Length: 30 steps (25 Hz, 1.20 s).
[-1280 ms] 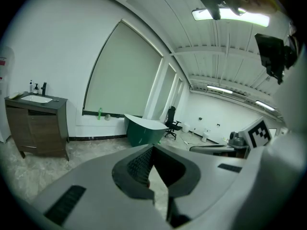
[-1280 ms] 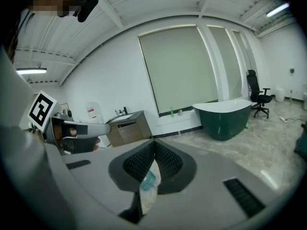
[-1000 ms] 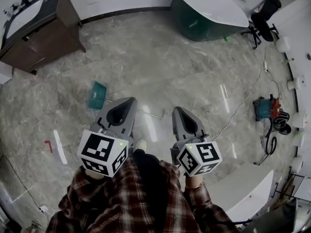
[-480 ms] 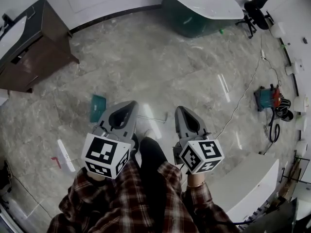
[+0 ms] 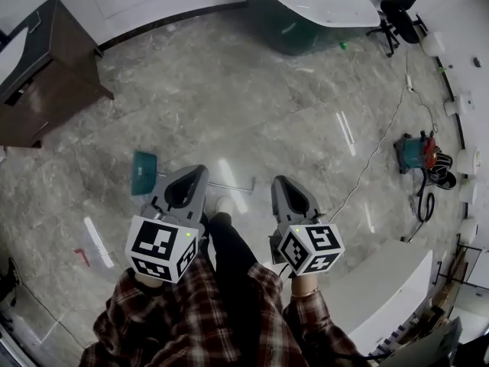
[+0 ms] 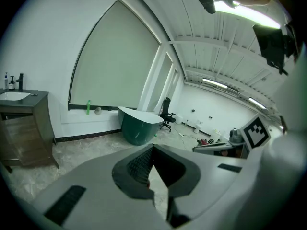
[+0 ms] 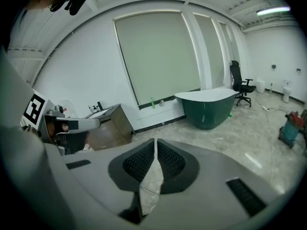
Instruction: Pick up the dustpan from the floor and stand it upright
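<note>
The teal dustpan [image 5: 143, 173] lies flat on the marble floor in the head view. Its thin metal handle [image 5: 231, 185] runs right, passing behind my left gripper's tip. My left gripper [image 5: 200, 169] hovers above the handle just right of the pan, jaws together and empty [image 6: 153, 147]. My right gripper [image 5: 280, 179] hangs beyond the handle's free end, also shut with nothing in it [image 7: 155, 141]. Neither gripper view shows the dustpan.
A green bathtub [image 5: 302, 29] with a white rim stands at the far side, an office chair [image 5: 399, 14] beside it. A dark wooden vanity [image 5: 46, 75] is at far left. A teal machine [image 5: 416, 151] with cables sits right; a white counter [image 5: 382, 289] is near right.
I have stepped forward and both grippers have sunk a little. The dustpan now lies closer to my left gripper's tip, with its handle passing under it.
</note>
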### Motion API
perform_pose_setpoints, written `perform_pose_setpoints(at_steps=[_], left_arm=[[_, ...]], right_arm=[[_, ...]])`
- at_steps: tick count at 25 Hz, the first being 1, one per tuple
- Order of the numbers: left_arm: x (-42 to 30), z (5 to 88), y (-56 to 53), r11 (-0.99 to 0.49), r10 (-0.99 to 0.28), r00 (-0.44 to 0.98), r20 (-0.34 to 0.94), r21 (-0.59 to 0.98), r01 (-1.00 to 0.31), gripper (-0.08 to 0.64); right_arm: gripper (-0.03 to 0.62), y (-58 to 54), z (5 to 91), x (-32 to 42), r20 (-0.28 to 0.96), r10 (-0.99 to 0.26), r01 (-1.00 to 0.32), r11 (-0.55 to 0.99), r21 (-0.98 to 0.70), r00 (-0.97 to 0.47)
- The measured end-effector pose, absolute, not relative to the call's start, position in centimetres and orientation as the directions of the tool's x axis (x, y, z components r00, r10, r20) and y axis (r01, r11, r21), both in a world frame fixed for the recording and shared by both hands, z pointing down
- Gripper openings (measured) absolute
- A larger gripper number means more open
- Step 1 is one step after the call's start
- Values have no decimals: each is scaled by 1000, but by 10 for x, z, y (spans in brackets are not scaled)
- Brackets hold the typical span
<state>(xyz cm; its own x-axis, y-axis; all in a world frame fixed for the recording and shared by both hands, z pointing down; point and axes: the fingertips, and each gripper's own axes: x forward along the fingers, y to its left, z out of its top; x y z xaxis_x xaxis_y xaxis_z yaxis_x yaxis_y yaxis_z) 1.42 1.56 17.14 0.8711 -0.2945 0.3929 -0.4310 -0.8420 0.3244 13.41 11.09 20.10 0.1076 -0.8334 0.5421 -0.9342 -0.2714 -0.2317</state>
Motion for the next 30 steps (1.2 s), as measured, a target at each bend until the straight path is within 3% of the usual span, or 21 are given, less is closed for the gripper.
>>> perform_pose_setpoints(at_steps=[4,9,20,30], left_arm=[[27,196,22,-839,-273,865,421,337,-428,1],[42,228,28,-841,-222,861,458,356,-407,2],[61,291,20,-840,-176,830,529,359,-407,2],[98,423,16,-807,-185,803,566,379,-453,1]], right_arm=[[14,116,231,149,579,-808,-927,-290,-237,104],[129,113,269,165,618,-782,-913,-304,-271,77],[150,123,378,208,713,-695,-878,-391,-276,85],[150,139,523,237,762,-635,-844,-475,-251,131]])
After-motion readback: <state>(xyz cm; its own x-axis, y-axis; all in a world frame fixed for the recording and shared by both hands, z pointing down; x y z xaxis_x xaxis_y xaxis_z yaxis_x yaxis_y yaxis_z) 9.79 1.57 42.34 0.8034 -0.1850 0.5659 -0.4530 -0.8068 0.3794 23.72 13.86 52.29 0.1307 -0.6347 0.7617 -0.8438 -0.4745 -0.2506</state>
